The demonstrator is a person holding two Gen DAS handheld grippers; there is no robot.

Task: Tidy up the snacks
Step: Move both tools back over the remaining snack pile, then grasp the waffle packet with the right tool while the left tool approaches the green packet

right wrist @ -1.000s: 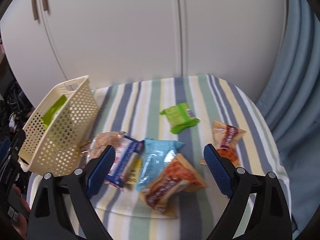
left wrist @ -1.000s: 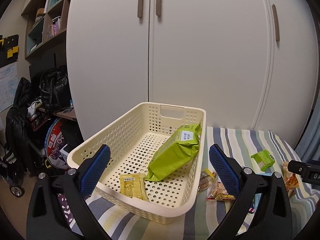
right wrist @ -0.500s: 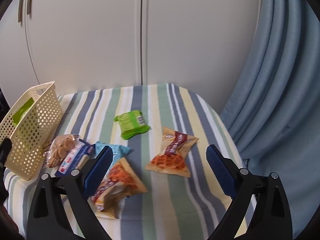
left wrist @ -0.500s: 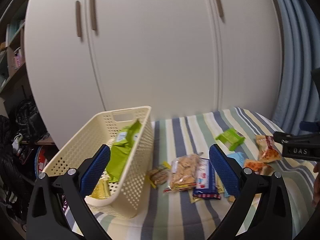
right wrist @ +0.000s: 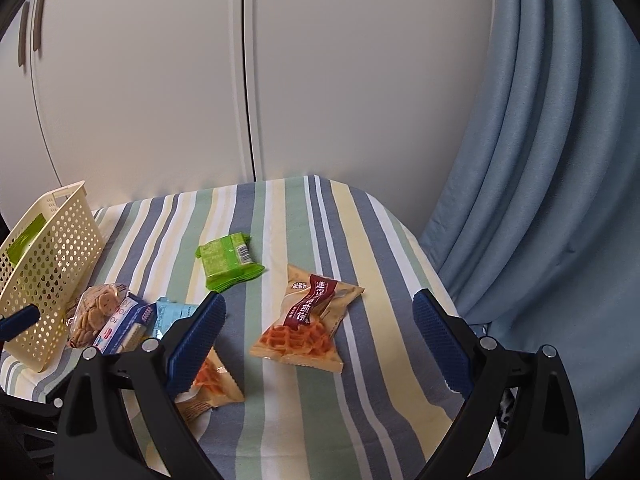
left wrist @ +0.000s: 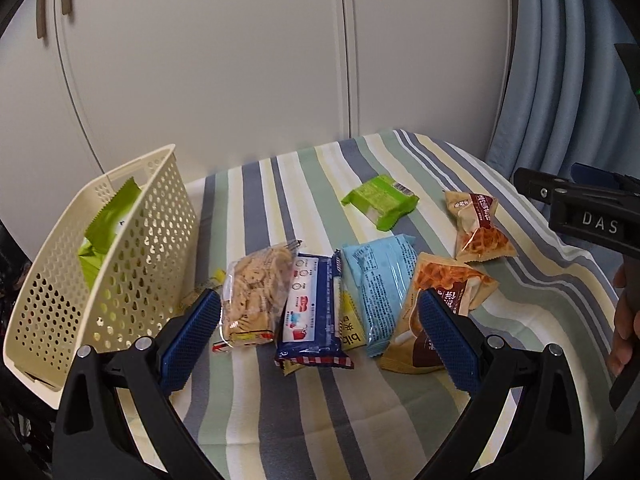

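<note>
A cream perforated basket (left wrist: 132, 264) (right wrist: 52, 280) stands at the table's left with a large green packet (left wrist: 106, 224) inside. On the striped cloth lie a clear biscuit bag (left wrist: 256, 292), a dark blue packet (left wrist: 314, 312), a light blue packet (left wrist: 380, 276), two waffle packets (left wrist: 440, 304) (right wrist: 310, 320) and a small green packet (left wrist: 380, 200) (right wrist: 228, 256). My left gripper (left wrist: 320, 340) hovers open above the biscuit bag and blue packets. My right gripper (right wrist: 318, 344) stands open over the waffle packet nearest the curtain, holding nothing.
White cupboard doors (left wrist: 240, 60) rise behind the table. A blue curtain (right wrist: 540, 160) hangs at the right, close to the table's edge (right wrist: 432, 264). The right gripper's black body (left wrist: 588, 220) and a hand (left wrist: 624, 320) show at the right of the left wrist view.
The left gripper has swung right, from over the basket to over the loose snacks. The right gripper has shifted right toward the curtain side, now over the waffle packet.
</note>
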